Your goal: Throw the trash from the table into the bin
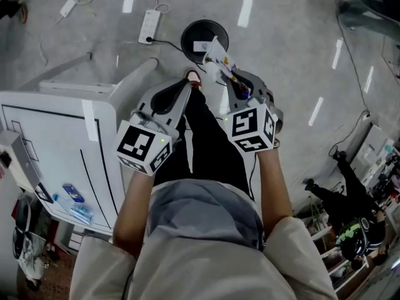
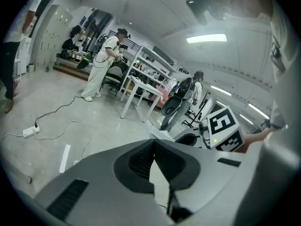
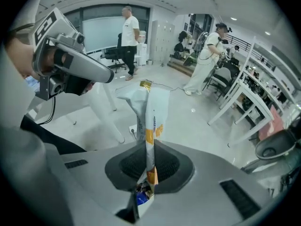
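Note:
A black round bin (image 1: 195, 37) stands on the floor ahead of the person's feet, with something white inside. My right gripper (image 1: 236, 80) is shut on a crumpled white snack wrapper (image 1: 217, 56) with orange print, which in the head view lies over the bin's near rim. In the right gripper view the wrapper (image 3: 150, 112) sticks up from between the closed jaws of that gripper (image 3: 149, 166). My left gripper (image 1: 187, 83) hangs beside it, shut and holding nothing; its jaws meet in the left gripper view (image 2: 154, 159). Small blue items (image 1: 73, 194) lie on the white table (image 1: 56, 136).
The white table's corner and leg (image 1: 134, 80) are just left of the bin. Power strips (image 1: 149, 27) and cables lie on the floor. Clutter and a shelf (image 1: 369, 186) sit at the right. People, white tables (image 2: 141, 91) and an office chair (image 2: 171, 107) stand farther off.

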`<state>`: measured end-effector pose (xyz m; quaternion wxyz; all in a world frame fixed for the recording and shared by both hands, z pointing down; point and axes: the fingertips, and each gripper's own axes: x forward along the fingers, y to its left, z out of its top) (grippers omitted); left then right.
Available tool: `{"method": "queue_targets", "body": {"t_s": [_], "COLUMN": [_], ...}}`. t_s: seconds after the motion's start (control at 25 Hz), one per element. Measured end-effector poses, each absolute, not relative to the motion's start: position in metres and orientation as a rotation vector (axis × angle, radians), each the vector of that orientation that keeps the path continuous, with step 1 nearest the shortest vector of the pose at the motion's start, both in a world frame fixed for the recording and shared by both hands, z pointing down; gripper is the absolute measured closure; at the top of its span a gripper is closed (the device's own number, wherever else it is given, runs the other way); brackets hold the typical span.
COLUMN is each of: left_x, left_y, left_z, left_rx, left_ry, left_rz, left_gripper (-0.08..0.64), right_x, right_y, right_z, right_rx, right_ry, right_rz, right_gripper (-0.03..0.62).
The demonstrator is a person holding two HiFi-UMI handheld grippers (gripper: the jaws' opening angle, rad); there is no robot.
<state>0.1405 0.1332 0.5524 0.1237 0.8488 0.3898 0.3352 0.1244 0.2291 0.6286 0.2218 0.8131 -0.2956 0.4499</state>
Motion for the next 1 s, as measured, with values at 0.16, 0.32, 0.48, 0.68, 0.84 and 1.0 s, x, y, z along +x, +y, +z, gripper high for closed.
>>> {"method": "queue_targets", "body": {"t_s": [0.16,0.32,0.48,0.68,0.84,1.0], "left_x": [0.151,0.155,0.159,0.162,0.162,0.159], "left_y": [0.131,0.138,0.139,0.138,0.141,0.144], "left_z": [0.587,0.613,0.64,0.671,0.689,0.71], "left_rx": [2.49,2.461,2.459,2.449,2.435,2.416], "left_ry": [1.079,1.068,1.057,1.036,1.018,0.989], "left_rz": [0.984,1.013,1.041,1.072,1.09,1.129], "left_gripper": [0.552,0.552,0.552,0.552,0.552,0.552], "right_x": [0.133,0.139,0.147,0.152,0.153,0.151], "right_y": [0.235,0.237,0.23,0.223,0.226,0.23], "right_z": [0.665,0.696,0.724,0.753,0.778,0.805], "right_rx": [2.275,2.279,2.28,2.3,2.295,2.297], "right_ry": [-0.786,-0.776,-0.788,-0.797,-0.797,-0.798], "right_rz": [1.293,1.322,1.344,1.362,1.386,1.43], "right_gripper": [0.56,0.56,0.56,0.56,0.56,0.56]}}
